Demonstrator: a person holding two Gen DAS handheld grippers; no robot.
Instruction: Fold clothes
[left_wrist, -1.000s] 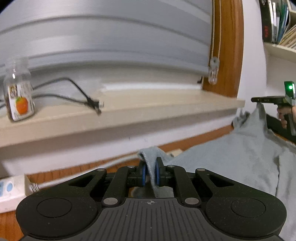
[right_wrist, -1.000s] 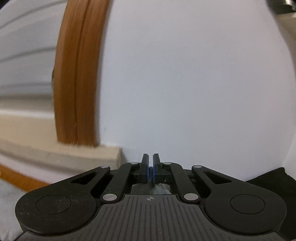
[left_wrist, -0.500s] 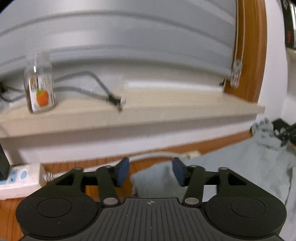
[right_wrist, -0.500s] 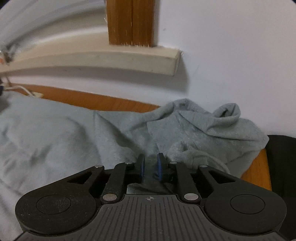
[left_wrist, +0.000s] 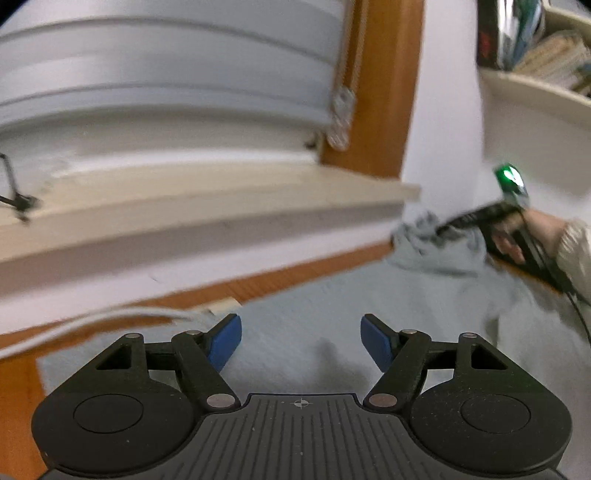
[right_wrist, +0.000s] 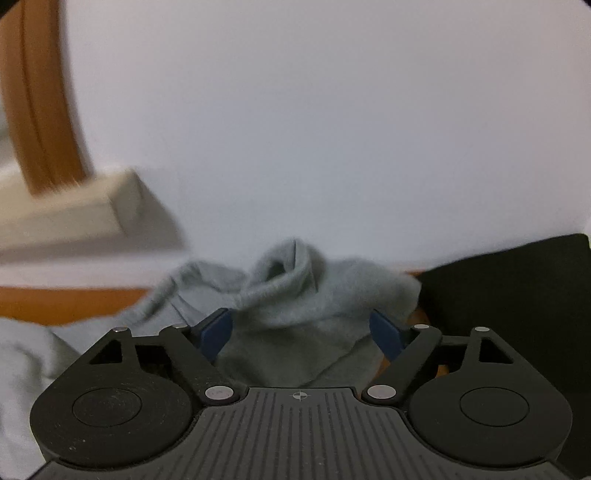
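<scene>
A grey sweatshirt (left_wrist: 332, 306) lies spread on the wooden table, its far end bunched against the wall (right_wrist: 295, 291). My left gripper (left_wrist: 301, 341) is open and empty just above the flat cloth. My right gripper (right_wrist: 301, 332) is open, its jaws either side of the bunched grey fabric without gripping it. In the left wrist view the right gripper (left_wrist: 480, 218) shows at the far right, held by a hand at the bunched end.
A beige windowsill (left_wrist: 207, 206) runs along the wall above the table, with a black cable (left_wrist: 18, 199) on it. A wooden window frame (left_wrist: 373, 110) stands behind. A white cable (left_wrist: 110, 321) lies on the table. A black object (right_wrist: 517, 295) sits at right. A bookshelf (left_wrist: 535, 74) hangs upper right.
Both grippers have let go of the sweatshirt and opened wide. The left gripper has moved right along the cloth. The right gripper's view has tilted up toward the wall.
</scene>
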